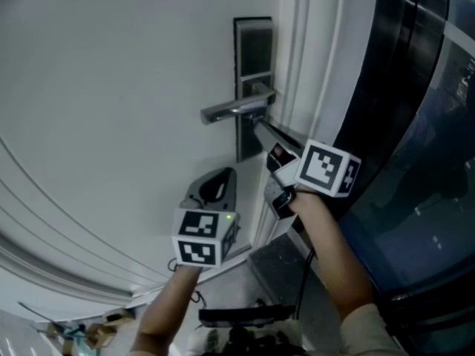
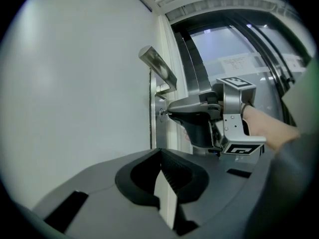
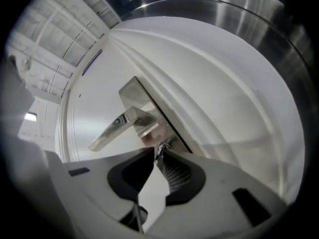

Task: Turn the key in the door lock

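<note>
A small silvery key (image 3: 160,148) sits in the keyhole of the steel lock plate (image 1: 253,50), just below the lever handle (image 1: 228,110) on the white door (image 1: 111,87). The right tool (image 3: 159,154) has its jaws slightly apart, with the key between their tips. The left tool (image 2: 159,152), nearer and to the left, is closed and empty.

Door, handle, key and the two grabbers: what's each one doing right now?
Door: looks shut.
Handle: level, not pushed down.
Key: stuck in the lock plate, under the handle.
Right gripper: jaws slightly apart, key between their tips.
Left gripper: jaws together, nothing in them.
</note>
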The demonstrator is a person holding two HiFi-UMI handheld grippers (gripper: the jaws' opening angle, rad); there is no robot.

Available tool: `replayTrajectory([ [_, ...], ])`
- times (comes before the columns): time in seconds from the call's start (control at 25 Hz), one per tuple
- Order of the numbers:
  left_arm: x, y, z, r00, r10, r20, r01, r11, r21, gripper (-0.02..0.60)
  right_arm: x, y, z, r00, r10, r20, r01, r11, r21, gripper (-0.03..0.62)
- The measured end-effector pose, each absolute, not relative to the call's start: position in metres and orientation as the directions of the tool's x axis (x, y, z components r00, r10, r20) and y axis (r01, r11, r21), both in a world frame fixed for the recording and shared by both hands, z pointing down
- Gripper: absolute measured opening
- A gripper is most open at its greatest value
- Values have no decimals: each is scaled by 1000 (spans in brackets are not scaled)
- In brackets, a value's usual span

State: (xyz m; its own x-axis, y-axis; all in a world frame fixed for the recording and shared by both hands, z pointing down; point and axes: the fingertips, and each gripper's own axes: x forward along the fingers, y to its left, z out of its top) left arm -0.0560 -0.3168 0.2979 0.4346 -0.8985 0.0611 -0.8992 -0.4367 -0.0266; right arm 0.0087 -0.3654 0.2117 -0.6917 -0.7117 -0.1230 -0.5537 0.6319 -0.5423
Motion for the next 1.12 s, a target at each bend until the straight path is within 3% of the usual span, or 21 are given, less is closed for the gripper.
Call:
replayTrajectory([
  [0.32, -52, -315, 302, 443, -894, 69, -895, -445, -30, 15, 15, -357, 212, -639, -769, -8, -766, 638, -75, 131],
  [0.52, -49, -314, 304, 448, -892, 70, -892, -450, -33, 15, 10, -349, 210, -572, -820, 27, -767, 547, 335, 138],
  [0.76, -47, -314, 307, 453, -888, 74, -889, -456, -30, 15, 1, -344, 213, -527, -848, 51, -625, 428, 653, 138],
  [0.96, -48, -315, 307, 454, -888, 74, -889, -456, -27, 15, -7, -346, 220, -461, -886, 49, -361, 237, 902, 138],
  [1.12, -49, -316, 308, 452, -889, 74, -890, -455, -25, 15, -13, -352, 225, -425, -904, 38, -173, 123, 977, 140],
])
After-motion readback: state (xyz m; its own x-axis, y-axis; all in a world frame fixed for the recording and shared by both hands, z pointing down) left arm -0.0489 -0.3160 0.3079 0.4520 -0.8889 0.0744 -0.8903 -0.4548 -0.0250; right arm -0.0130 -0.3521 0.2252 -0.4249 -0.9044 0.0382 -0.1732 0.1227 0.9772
